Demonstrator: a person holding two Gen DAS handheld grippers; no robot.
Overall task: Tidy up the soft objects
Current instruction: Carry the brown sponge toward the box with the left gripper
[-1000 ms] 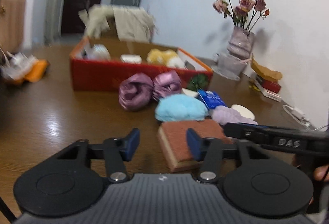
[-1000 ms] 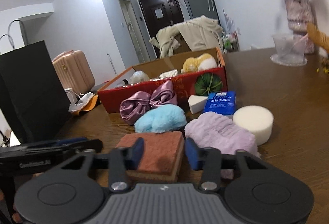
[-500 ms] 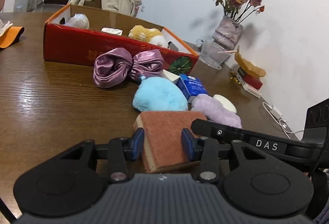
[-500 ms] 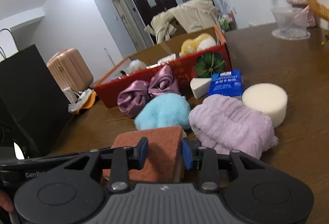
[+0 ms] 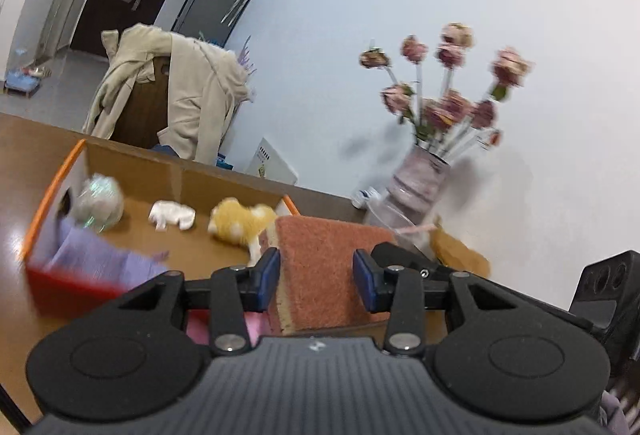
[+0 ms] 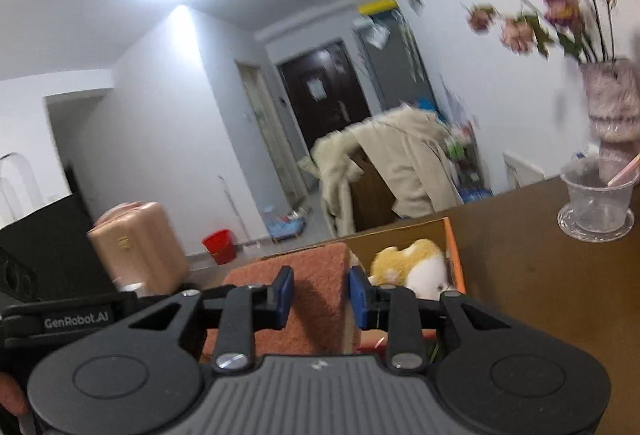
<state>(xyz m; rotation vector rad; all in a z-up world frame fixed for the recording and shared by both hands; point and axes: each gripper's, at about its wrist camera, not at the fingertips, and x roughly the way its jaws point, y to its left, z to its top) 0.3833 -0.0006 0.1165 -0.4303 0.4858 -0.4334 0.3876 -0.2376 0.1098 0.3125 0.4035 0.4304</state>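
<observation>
Meanwhile both grippers' fingers (image 5: 270, 277) clamp sponge (image 5: 328, 267); box (image 5: 48, 203) holds plush (image 5: 240, 223)

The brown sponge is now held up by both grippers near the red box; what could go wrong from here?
1. The sponge is soft and pinched by both the left gripper and the right gripper; uneven release could drop it outside the red box.
2. It may land on the plush toy.
3. A wide swing could hit the plastic cup.

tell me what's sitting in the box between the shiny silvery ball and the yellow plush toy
A small white crumpled soft item lies on the box floor between the silvery ball and the yellow plush toy; the left wrist view shows it.
</observation>
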